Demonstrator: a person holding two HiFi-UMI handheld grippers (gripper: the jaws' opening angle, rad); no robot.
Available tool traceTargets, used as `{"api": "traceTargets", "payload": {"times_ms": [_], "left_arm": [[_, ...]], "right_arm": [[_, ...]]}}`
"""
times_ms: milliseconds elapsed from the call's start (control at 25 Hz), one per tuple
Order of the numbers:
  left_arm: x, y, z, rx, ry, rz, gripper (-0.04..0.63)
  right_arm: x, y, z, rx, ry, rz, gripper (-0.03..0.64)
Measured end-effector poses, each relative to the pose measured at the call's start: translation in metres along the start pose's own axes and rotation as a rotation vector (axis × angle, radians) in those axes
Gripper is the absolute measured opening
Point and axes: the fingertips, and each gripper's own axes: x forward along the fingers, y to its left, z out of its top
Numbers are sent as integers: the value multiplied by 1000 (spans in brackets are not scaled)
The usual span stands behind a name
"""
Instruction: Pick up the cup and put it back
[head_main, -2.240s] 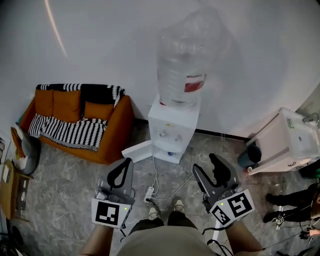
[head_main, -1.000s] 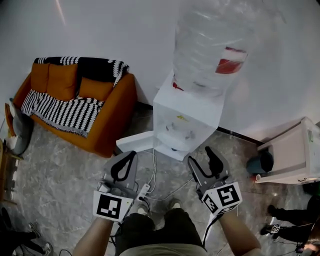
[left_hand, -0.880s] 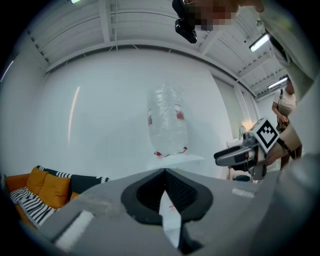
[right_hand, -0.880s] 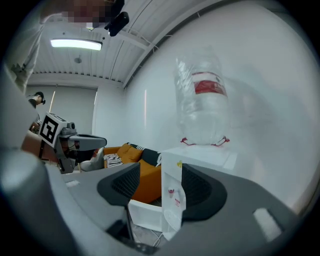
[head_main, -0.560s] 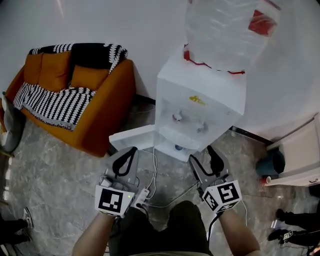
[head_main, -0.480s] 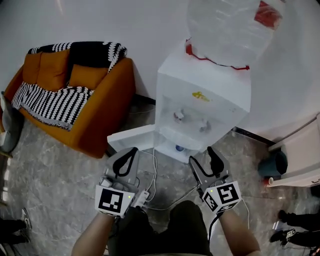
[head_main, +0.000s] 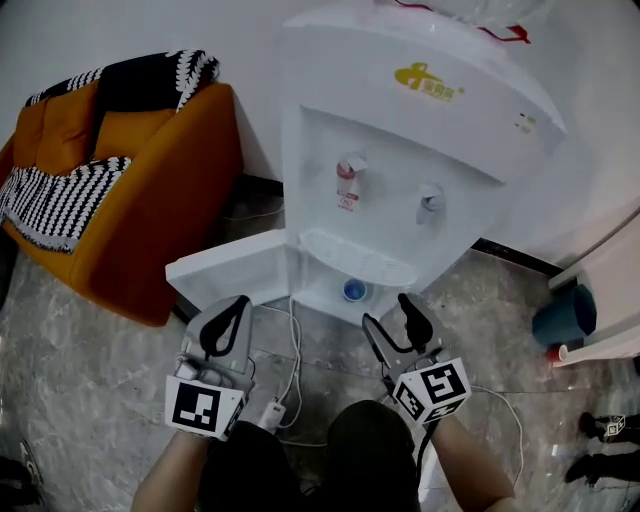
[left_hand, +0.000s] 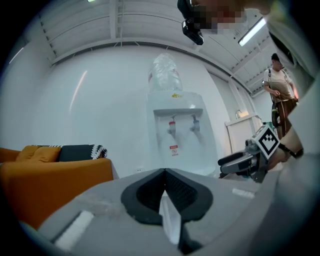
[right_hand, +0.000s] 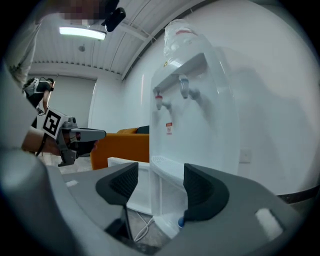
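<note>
Standing against a white wall, a white water dispenser is seen from above, and a clear bottle is seated on its top. To its left an orange sofa is placed, with a black-and-white knitted blanket draped over its back and seat. The grey marbled floor in front of the dispenser is crossed by white cables. At the dispenser's foot a white cabinet door is swung open to the left, so that the lower compartment is exposed. A teal bin is stood at the right, just beside a pale cabinet.

The left gripper is held low in front of the open door. Its jaws are pressed together, and nothing is caught between them. The right gripper is held alongside it, just in front of the open compartment. Its jaws have just been opening and are spread apart. Nothing is gripped between them, and only the dispenser's lower front is seen through the gap.

Two taps are set in the recess above the drip tray, the left one marked red.

The cup, small and blue, is set on the floor of the lower compartment, near the right gripper's tips but not touched by them.
</note>
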Motion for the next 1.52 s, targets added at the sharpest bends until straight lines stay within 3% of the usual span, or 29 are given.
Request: {"api": "traceTargets", "payload": {"times_ms": [320, 880, 1200, 1400, 1520], "left_arm": [[24, -1, -73, 8, -64, -19, 2], [65, 7, -154, 21, -30, -18, 2], [79, -5, -169, 18, -17, -43, 2], [81, -6, -183, 15, 29, -45, 2], [80, -7, -186, 10, 14, -50, 2]], "right_arm": [[36, -21, -83, -40, 9, 13, 298], [113, -58, -216, 14, 117, -14, 368], [147, -82, -273, 25, 193, -135, 416], [165, -93, -307, 116, 238, -226, 436], [170, -100, -317, 159, 254, -289, 439]]}}
